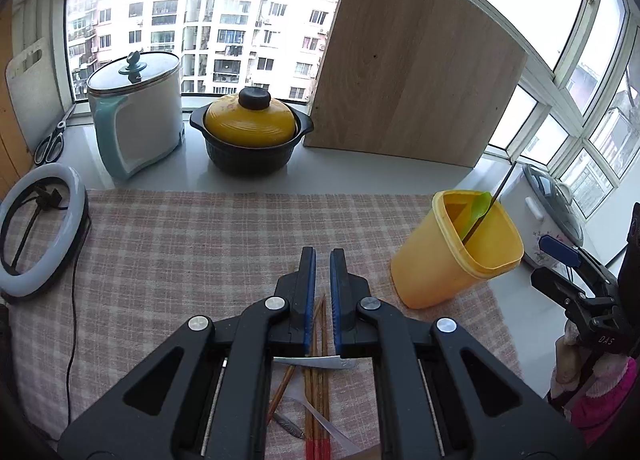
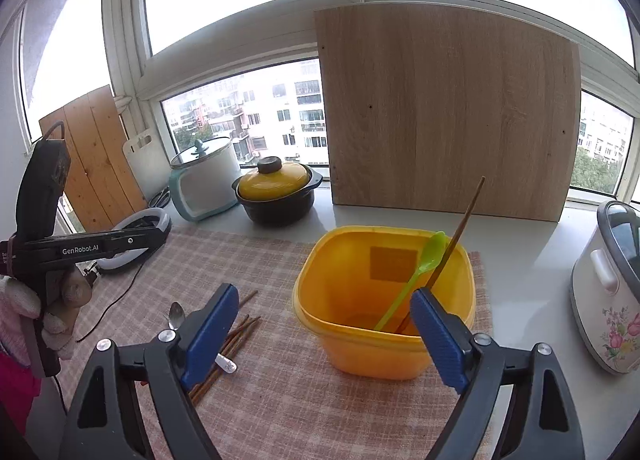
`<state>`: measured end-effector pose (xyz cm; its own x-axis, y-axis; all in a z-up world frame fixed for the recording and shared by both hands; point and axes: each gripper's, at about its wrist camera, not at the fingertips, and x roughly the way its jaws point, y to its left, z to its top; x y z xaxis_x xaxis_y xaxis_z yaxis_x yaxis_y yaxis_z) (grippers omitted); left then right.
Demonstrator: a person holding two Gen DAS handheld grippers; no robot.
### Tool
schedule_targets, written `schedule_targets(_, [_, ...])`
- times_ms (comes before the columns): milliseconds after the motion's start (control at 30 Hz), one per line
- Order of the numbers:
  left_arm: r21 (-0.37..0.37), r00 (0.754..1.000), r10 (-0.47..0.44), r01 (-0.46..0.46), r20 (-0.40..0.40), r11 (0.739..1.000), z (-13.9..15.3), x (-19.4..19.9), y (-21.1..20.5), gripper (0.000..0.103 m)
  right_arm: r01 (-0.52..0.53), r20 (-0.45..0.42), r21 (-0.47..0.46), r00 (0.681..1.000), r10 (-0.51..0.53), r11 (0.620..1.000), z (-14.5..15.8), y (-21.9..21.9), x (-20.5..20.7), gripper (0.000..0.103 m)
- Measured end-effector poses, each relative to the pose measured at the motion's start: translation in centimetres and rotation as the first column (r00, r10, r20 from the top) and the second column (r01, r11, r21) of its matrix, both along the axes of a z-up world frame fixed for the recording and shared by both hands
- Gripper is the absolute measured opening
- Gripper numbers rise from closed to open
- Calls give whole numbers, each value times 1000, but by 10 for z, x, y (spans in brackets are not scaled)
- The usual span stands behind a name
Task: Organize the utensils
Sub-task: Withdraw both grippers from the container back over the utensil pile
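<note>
The square yellow plastic tub (image 2: 384, 300) stood on the checked pink cloth (image 2: 280, 380), a lime-green plastic spoon (image 2: 416, 280) and one brown wooden chopstick (image 2: 460, 232) leaning inside it. The right gripper (image 2: 320, 334) hung released before the tub, empty. Left of the tub, the left gripper (image 1: 322, 260) was clenched, empty, over loose brown chopsticks (image 1: 318, 384).

The black left gripper (image 1: 322, 260) points downward with its blue-padded fingers (image 1: 309, 288) nearly together and nothing between them, while the black right gripper (image 2: 326, 332) tilts down with blue-padded fingers (image 2: 438, 336) spread wide, empty.
</note>
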<state>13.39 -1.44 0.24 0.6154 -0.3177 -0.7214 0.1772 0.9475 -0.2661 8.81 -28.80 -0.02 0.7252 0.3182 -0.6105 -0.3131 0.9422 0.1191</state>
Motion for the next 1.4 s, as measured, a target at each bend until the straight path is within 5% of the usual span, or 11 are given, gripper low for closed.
schedule_targets(133, [26, 999, 23, -22, -42, 999, -17, -14, 24, 21, -99, -14, -62, 995, 99, 993, -4, 29, -1, 94])
schedule_targets(400, [0, 986, 82, -83, -146, 997, -55, -33, 61, 21, -233, -104, -129, 970, 221, 964, -23, 69, 3, 93])
schedule_targets(633, [-29, 966, 115, -125, -233, 992, -85, -34, 82, 21, -325, -199, -156, 935, 293, 933, -46, 97, 13, 80])
schedule_targets(1400, [-63, 949, -15, -5, -316, 998, -121, -39, 59, 21, -607, -495, -173, 734, 465, 776, -139, 189, 56, 46])
